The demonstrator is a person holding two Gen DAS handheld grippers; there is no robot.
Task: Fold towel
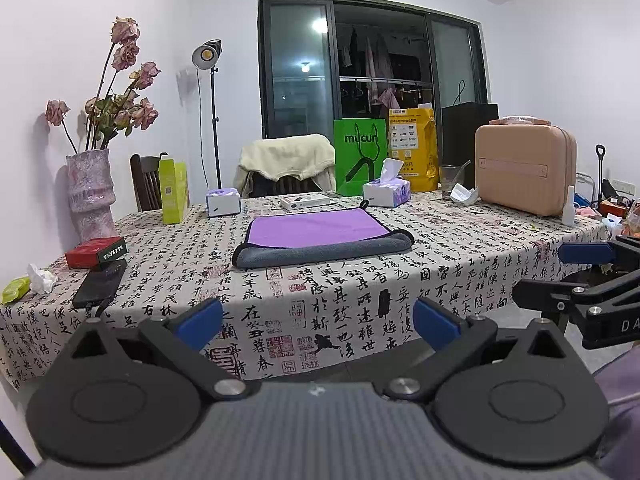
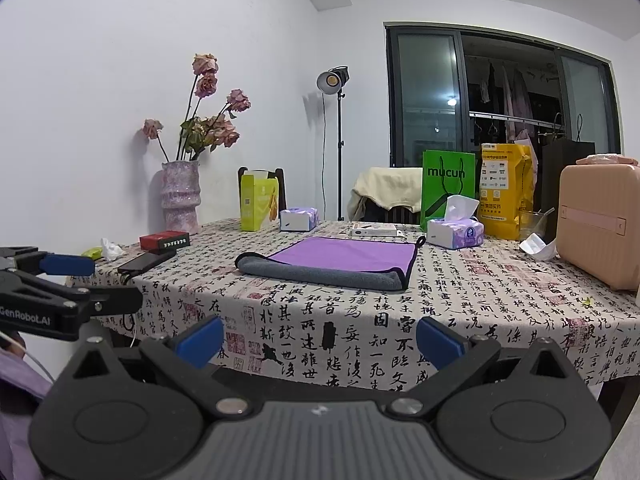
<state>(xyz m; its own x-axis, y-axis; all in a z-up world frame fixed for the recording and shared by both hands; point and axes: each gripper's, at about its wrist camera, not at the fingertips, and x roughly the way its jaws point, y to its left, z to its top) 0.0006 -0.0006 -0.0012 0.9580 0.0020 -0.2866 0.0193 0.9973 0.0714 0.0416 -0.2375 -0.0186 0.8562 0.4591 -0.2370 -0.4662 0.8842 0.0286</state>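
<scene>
A towel (image 1: 320, 236), purple on one side and grey on the other, lies in the middle of the table with its near edge folded over so a grey band faces me; it also shows in the right wrist view (image 2: 336, 258). My left gripper (image 1: 318, 322) is open and empty, held off the table's near edge, well short of the towel. My right gripper (image 2: 320, 340) is open and empty too, also back from the near edge. Each gripper shows at the side of the other's view: the right gripper (image 1: 560, 272) and the left gripper (image 2: 100, 284).
The table (image 1: 440, 264) has a calligraphy-print cloth. On it stand a vase of dried roses (image 1: 90, 196), a red box (image 1: 96, 252), a phone (image 1: 100, 284), tissue packs (image 1: 386, 192), a green bag (image 1: 360, 160) and a pink case (image 1: 526, 168). A chair (image 1: 286, 164) stands behind.
</scene>
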